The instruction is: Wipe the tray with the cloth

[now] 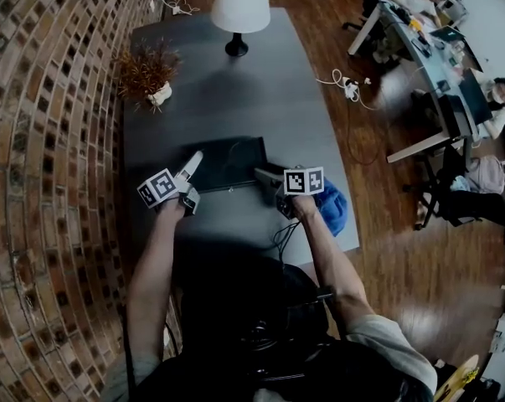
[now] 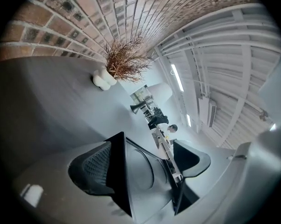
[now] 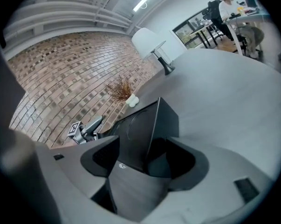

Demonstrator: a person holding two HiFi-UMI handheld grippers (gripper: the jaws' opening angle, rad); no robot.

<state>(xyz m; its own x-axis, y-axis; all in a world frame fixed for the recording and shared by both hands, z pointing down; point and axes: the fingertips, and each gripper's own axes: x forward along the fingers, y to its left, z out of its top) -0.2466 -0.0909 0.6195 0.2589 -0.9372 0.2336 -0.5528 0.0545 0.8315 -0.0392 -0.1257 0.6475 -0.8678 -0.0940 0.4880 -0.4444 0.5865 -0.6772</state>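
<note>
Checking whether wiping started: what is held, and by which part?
The cloth lies unheld. The left gripper and the right gripper straddle the tray at its left and right rims; actual grip cannot be told.

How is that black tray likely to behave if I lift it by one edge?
The tray looks thin, with straight raised rims, so probably stiff and fairly light. Its smooth face and the smooth table suggest it may slide when pushed. Wide and flat, it would likely tilt if lifted by one edge.
</note>
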